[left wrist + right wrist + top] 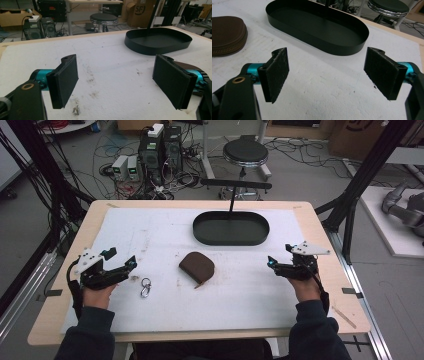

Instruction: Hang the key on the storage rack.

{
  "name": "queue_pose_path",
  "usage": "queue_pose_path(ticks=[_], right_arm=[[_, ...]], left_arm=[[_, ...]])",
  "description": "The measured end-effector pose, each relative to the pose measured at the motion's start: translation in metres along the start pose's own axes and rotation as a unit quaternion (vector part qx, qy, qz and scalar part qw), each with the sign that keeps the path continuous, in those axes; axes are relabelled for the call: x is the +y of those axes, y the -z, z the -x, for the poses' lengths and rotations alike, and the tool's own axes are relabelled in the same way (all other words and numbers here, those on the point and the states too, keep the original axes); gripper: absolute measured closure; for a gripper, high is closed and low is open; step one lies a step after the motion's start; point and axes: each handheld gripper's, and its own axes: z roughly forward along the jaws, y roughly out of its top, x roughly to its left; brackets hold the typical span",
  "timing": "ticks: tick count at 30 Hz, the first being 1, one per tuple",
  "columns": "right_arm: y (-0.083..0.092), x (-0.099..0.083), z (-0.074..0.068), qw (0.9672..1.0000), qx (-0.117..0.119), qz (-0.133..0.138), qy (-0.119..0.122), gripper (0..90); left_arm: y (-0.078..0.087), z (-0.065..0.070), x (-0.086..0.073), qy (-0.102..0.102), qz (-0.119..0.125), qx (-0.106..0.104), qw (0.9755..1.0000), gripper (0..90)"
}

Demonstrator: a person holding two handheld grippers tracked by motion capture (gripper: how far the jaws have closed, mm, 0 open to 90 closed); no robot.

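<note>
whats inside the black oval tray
Nothing lies in the black oval tray; its bare dark floor shows in all views. A thin black post stands over its far edge, so its foot stays unclear.

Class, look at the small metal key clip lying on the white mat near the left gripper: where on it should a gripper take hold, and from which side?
Probably from above, jaws straddling the waist where the two loops of the key clip meet. It lies flat on the white mat, so a side approach would find little to catch. The left gripper, open, is nearest; finer detail is too small to tell.
</note>
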Motion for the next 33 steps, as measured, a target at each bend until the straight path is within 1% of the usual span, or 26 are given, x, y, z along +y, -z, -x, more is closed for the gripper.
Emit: queue_pose_path(ticks=[2, 7, 9, 11, 13, 15, 16, 17, 18, 20, 21, 23, 24, 25, 26, 27, 29, 30, 31, 32, 33], right_arm=[[0.000, 0.000, 0.000, 1.0000, 0.001, 0.000, -0.002, 20.5], [-0.001, -0.001, 0.000, 1.0000, 0.004, -0.002, 0.001, 20.5], [-0.001, -0.002, 0.000, 1.0000, 0.004, -0.004, 0.000, 20.5], [-0.001, -0.003, -0.001, 1.0000, 0.005, -0.005, -0.001, 20.6], [0.000, -0.003, 0.000, 1.0000, 0.004, -0.005, -0.001, 20.6], [-0.001, -0.003, -0.001, 1.0000, 0.003, -0.006, 0.002, 20.6], [0.000, -0.003, -0.002, 1.0000, 0.003, -0.007, 0.002, 20.6], [0.000, -0.003, -0.002, 1.0000, 0.004, -0.007, 0.002, 20.6], [0.000, -0.003, -0.002, 1.0000, 0.004, -0.007, 0.002, 20.6], [0.000, -0.003, -0.004, 1.0000, 0.004, -0.008, 0.004, 20.6], [0.000, -0.003, -0.004, 0.9999, 0.003, -0.008, 0.008, 20.7], [0.000, -0.003, -0.005, 0.9999, 0.003, -0.008, 0.010, 20.7], [0.000, -0.003, -0.005, 0.9999, 0.002, -0.008, 0.012, 20.7], [0.000, -0.003, -0.006, 0.9999, 0.001, -0.009, 0.013, 20.7], [0.001, -0.003, -0.006, 0.9999, 0.001, -0.009, 0.014, 20.7], [0.001, -0.002, -0.007, 0.9998, 0.000, -0.011, 0.014, 20.7], [0.001, -0.002, -0.008, 0.9998, 0.000, -0.013, 0.018, 20.8], [0.001, -0.002, -0.008, 0.9998, 0.000, -0.013, 0.018, 20.8], [0.000, -0.002, -0.008, 0.9997, 0.000, -0.012, 0.020, 20.8], [0.000, -0.002, -0.008, 0.9997, 0.000, -0.012, 0.020, 20.8], [0.000, -0.002, -0.008, 0.9997, 0.000, -0.012, 0.020, 20.7]], left_arm=[[-0.001, 0.000, 0.000, 0.000, -0.003, 0.000, 1.0000, 20.7], [-0.003, 0.000, -0.001, 0.001, -0.010, -0.003, 0.9999, 21.6], [-0.004, 0.001, -0.001, 0.003, -0.017, -0.003, 0.9998, 22.2], [-0.004, 0.001, -0.001, 0.006, -0.020, -0.006, 0.9998, 25.4], [-0.004, 0.001, -0.001, 0.008, -0.029, -0.010, 0.9995, 25.6], [-0.005, 0.001, -0.001, 0.010, -0.040, -0.009, 0.9991, 27.6], [-0.005, 0.000, -0.003, 0.019, -0.054, -0.007, 0.9983, 27.6], [-0.005, 0.000, -0.003, 0.019, -0.054, -0.007, 0.9983, 27.8], [-0.005, 0.000, -0.004, 0.024, -0.062, -0.007, 0.9978, 27.8], [-0.006, 0.001, -0.005, 0.030, -0.081, -0.017, 0.9961, 30.7], [-0.007, 0.002, -0.006, 0.029, -0.090, -0.022, 0.9953, 36.7], [-0.009, 0.004, -0.006, 0.021, -0.110, -0.035, 0.9931, 42.0], [-0.011, 0.007, -0.007, 0.012, -0.131, -0.052, 0.9899, 45.5], [-0.012, 0.008, -0.008, 0.009, -0.141, -0.060, 0.9882, 48.2], [-0.012, 0.008, -0.008, 0.009, -0.141, -0.060, 0.9882, 49.4], [-0.014, 0.010, -0.009, 0.007, -0.150, -0.067, 0.9864, 51.3], [-0.016, 0.010, -0.011, 0.007, -0.170, -0.078, 0.9824, 52.4], [-0.017, 0.010, -0.012, 0.008, -0.177, -0.082, 0.9808, 52.4], [-0.018, 0.010, -0.013, 0.008, -0.188, -0.085, 0.9785, 51.8], [-0.018, 0.010, -0.013, 0.008, -0.188, -0.085, 0.9785, 49.4], [-0.020, 0.010, -0.015, 0.005, -0.195, -0.085, 0.9771, 49.4]])
